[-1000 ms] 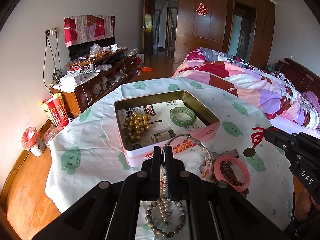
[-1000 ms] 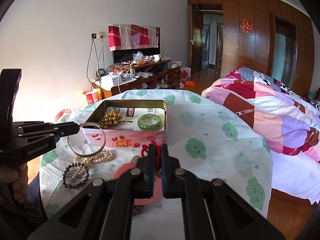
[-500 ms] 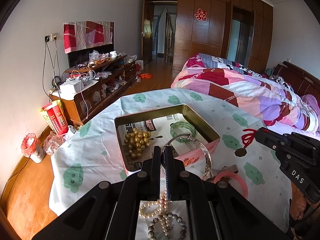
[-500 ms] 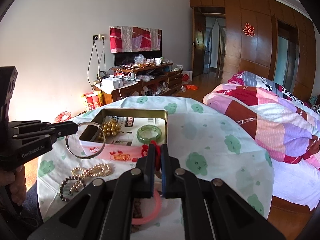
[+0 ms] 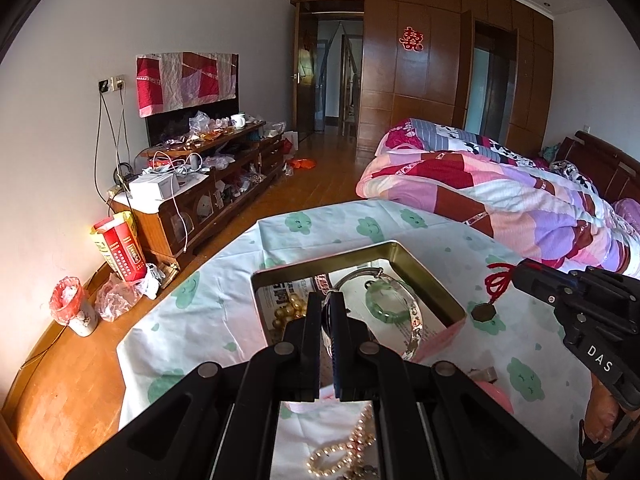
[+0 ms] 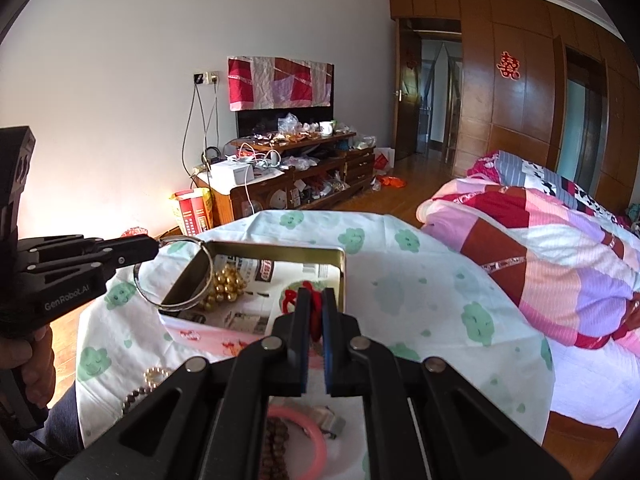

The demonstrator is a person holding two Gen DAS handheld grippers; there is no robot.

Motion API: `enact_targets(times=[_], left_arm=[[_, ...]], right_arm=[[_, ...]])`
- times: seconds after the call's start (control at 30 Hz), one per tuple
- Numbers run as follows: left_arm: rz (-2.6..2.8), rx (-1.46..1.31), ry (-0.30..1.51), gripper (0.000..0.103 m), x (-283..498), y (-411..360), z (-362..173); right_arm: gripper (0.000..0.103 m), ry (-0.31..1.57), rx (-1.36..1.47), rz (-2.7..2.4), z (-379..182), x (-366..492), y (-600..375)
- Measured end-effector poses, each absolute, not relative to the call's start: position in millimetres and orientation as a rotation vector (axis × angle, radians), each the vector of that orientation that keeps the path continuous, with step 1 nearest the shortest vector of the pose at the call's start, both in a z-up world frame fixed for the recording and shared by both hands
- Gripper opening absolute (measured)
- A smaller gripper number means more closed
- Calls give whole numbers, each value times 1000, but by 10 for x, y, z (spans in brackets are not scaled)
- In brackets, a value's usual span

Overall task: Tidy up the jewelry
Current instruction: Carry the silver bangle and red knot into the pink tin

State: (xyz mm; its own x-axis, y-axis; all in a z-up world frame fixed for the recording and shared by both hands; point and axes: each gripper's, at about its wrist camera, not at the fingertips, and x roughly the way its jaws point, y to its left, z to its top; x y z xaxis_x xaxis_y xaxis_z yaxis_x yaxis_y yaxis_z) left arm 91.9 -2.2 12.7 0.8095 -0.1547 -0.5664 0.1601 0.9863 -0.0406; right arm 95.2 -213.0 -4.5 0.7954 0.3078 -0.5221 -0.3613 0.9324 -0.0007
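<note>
My left gripper [image 5: 329, 300] is shut on a clear bangle [image 5: 416, 320], which hangs over the near left part of the open tin box [image 5: 436, 280]. In the right wrist view that bangle [image 6: 176, 304] overlaps the tin box's [image 6: 280, 249] left corner. My right gripper [image 6: 314, 296] is shut on a red knotted cord [image 6: 312, 308]. A dark pendant [image 5: 483, 312] dangles from it just right of the tin. Inside the tin lie gold beads [image 6: 228, 286] and a green bangle [image 5: 384, 304].
On the cloth near me lie a pearl strand [image 5: 340, 452], a pink bangle [image 6: 308, 436] and brown beads [image 6: 276, 448]. A bed with a patchwork quilt [image 6: 540, 248] stands to the right. A cluttered wooden cabinet [image 6: 288, 184] lines the far wall.
Both grippers have risen and moved forward toward the tin. The clear bangle has come over the tin's near edge. The pendant hangs higher, beside the tin.
</note>
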Motion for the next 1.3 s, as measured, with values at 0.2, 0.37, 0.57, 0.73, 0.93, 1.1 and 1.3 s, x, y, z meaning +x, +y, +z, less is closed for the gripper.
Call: enact_targets(times=[0.2,0.37,0.57,0.73,0.93,1.1,1.3], left_arm=[[-153,16,612,3,1083,-11,109],[-148,32,619,3,1187,-47,82],[-147,51,636,3,1307,-105,13],[-146,64,646,3,1399,-143,-29],[-141,73,665,3,1507,-166,-93],[-136,74,688,3,1565,-169,-168],[-136,74,716,3,1621,-156,-263]], right_arm=[[7,543,-112,379,-9,1111,-2016],[7,542,-124,389,-11,1218,-1925],[7,556,-132,393,-44,1324,-1863],[7,579,-125,389,-99,1441,-1845],[7,606,-126,385,-172,1548,-1816],[7,619,-132,388,-211,1588,-1760],[7,637,-138,384,-265,1655,-1718]])
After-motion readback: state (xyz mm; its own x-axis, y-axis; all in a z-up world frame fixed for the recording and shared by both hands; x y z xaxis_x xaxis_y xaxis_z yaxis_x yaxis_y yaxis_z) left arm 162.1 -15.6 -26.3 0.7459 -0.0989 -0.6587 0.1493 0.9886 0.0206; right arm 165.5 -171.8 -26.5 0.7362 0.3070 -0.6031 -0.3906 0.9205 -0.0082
